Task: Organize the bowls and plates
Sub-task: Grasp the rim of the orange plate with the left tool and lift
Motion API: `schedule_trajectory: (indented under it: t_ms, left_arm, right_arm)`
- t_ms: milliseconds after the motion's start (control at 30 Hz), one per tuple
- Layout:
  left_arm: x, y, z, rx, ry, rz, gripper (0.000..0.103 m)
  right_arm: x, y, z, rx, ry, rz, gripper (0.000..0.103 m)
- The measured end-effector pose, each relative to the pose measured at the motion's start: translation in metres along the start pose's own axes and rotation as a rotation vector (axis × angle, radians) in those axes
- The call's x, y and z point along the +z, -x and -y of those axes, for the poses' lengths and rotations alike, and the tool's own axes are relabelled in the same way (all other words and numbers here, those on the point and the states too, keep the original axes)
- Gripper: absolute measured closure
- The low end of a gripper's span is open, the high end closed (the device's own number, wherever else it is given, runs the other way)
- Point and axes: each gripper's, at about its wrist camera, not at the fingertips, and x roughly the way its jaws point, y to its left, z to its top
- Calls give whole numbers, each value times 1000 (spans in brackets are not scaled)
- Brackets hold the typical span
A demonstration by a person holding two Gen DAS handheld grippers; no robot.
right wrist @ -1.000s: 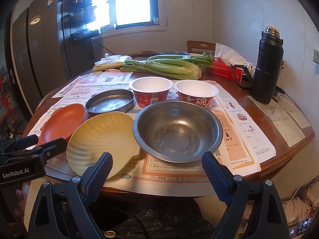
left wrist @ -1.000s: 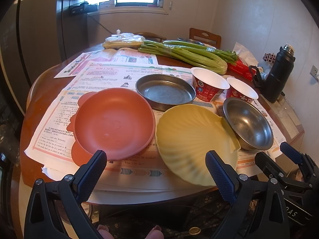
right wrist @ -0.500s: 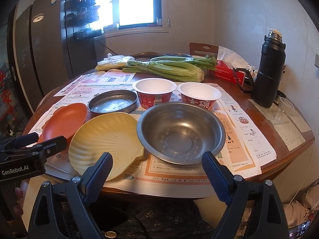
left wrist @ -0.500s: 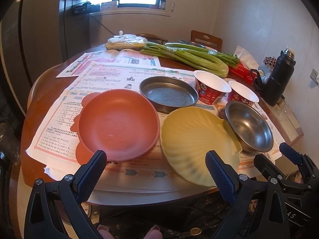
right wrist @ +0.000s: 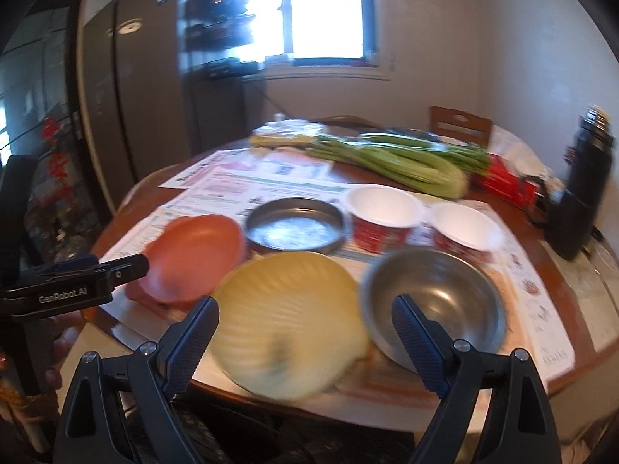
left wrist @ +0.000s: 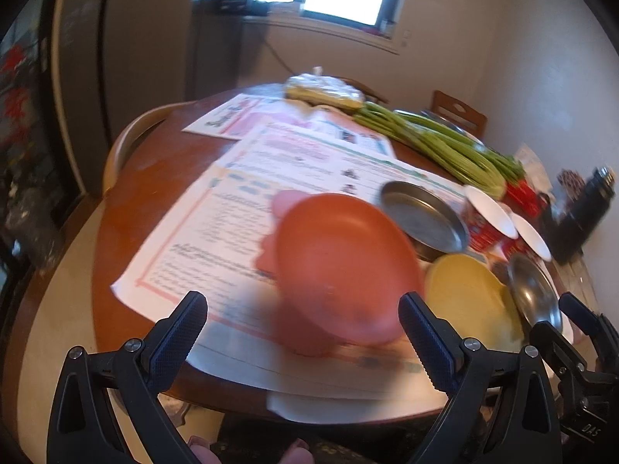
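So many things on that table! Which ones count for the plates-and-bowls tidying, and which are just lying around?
For the job:
orange plate
yellow shell plate
steel bowl
round metal pan
two red paper bowls

Just lying about:
celery
black flask
newspapers
red tissue box

Bright daylight pours through the window [right wrist: 305, 11] at twelve o'clock, washing out the panes above a pale sill. Plain light walls [right wrist: 483, 46] run round to three o'clock. Tall dark cabinet doors [right wrist: 127, 89] stand at ten o'clock, with a cluttered dark shelf [right wrist: 216, 27] beside the glass. A round wooden table [left wrist: 154, 162] fills the middle, papers [left wrist: 271, 162] spread over it. At one o'clock a wooden chair back [right wrist: 460, 121] peeks up behind it. Everything is motion-blurred.
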Motion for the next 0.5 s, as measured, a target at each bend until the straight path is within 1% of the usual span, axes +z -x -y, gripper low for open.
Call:
schedule_trajectory:
  t_ms: [100, 200, 233, 333, 367, 433, 500]
  left_arm:
    - [5, -6, -17, 2, 38, -7, 4]
    - [11, -14, -29, 5, 45, -28, 4]
    - [13, -17, -32, 4, 46, -36, 4]
    - [21, -28, -38, -4, 53, -57, 4]
    - [22, -31, -39, -8, 55, -70, 4]
    - [23, -37, -38, -17, 49, -89, 4]
    - [24, -45, -34, -17, 37, -114, 4]
  right_arm:
    - [12, -19, -15, 43, 39, -37, 13]
    - [22, -41, -30, 88, 71, -86, 13]
    - [23, -48, -33, 105, 77, -100, 14]
    - [30, -71, -46, 120, 113, -142, 17]
    - [32, -80, -51, 117, 127, -161, 19]
    - [32, -90, -56, 131, 144, -183, 25]
    - [33, -102, -59, 126, 155, -213, 33]
